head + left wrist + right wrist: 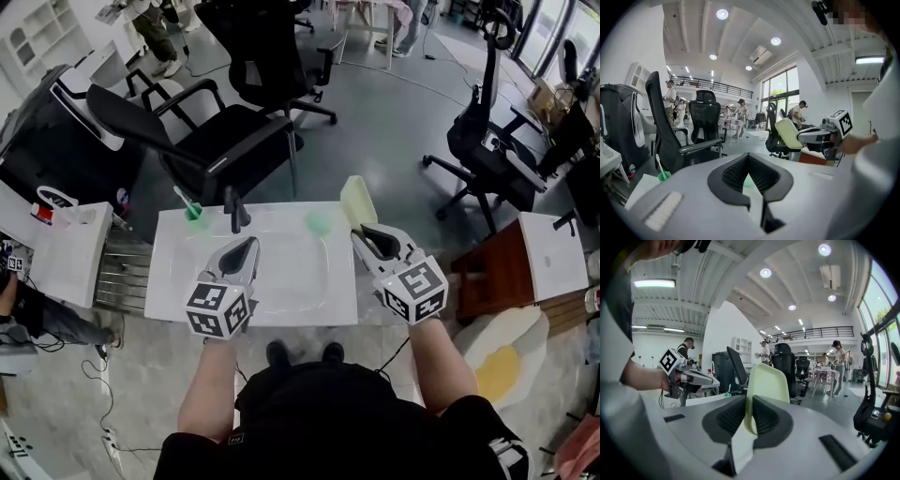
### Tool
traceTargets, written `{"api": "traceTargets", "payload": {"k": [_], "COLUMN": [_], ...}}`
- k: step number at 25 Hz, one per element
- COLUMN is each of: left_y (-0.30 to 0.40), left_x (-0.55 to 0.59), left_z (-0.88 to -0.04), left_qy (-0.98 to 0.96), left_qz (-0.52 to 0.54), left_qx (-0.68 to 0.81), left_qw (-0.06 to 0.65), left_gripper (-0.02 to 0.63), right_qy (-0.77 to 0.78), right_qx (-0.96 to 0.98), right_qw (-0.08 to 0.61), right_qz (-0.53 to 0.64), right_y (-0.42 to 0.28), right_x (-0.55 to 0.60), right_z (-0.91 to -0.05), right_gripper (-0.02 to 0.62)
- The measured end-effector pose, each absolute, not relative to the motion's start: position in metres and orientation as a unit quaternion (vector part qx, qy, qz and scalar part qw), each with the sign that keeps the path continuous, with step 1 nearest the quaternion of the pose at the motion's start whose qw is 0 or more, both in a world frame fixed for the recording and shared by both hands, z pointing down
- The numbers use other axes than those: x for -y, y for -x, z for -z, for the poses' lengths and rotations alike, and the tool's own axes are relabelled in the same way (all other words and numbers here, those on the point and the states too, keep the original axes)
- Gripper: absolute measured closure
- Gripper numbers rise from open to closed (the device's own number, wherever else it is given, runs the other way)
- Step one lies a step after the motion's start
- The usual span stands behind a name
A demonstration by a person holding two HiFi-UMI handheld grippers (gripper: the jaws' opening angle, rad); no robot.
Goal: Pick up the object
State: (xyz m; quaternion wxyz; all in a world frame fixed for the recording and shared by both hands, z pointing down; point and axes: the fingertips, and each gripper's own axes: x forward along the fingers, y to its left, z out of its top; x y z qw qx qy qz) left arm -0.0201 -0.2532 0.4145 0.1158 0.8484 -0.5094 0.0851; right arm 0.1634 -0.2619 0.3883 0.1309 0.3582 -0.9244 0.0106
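A pale yellow-green dish (357, 200) with rounded corners stands on edge over the right rim of the white sink top (178, 281). My right gripper (362, 231) is shut on its lower edge. In the right gripper view the dish (768, 380) rises upright between the black pads (729, 416). My left gripper (247, 247) hovers over the left part of the basin, shut with nothing in it. Its pads (733, 173) meet at the tips. A small green item (319, 223) lies at the back of the basin.
A black faucet (235, 211) and a green toothbrush holder (194, 212) stand at the back left of the sink. Black office chairs (225, 131) are behind it. A white side table (70, 253) is at the left and a wooden cabinet (492, 272) at the right.
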Motion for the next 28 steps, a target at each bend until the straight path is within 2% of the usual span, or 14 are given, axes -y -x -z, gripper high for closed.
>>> {"api": "traceTargets", "payload": {"k": [10,28], "left_y": [0.071,0.088], "left_x": [0.272,0.283], "left_z": [-0.387,-0.39], "left_qy": [-0.857,-0.854], "left_qz": [-0.077,-0.067], "left_qx": [0.503,0.511], "left_qw": [0.078,0.075], "left_gripper": [0.595,0.595], "right_qy": [-0.397,-0.402], "right_qx": [0.916,0.914], "right_qw": [0.043,0.031], "right_qz": [-0.036,-0.041], "right_y": [-0.147,-0.125], "right_x": [0.264,0.266], "right_z": [-0.36,-0.351], "right_gripper": [0.543,0.543]}}
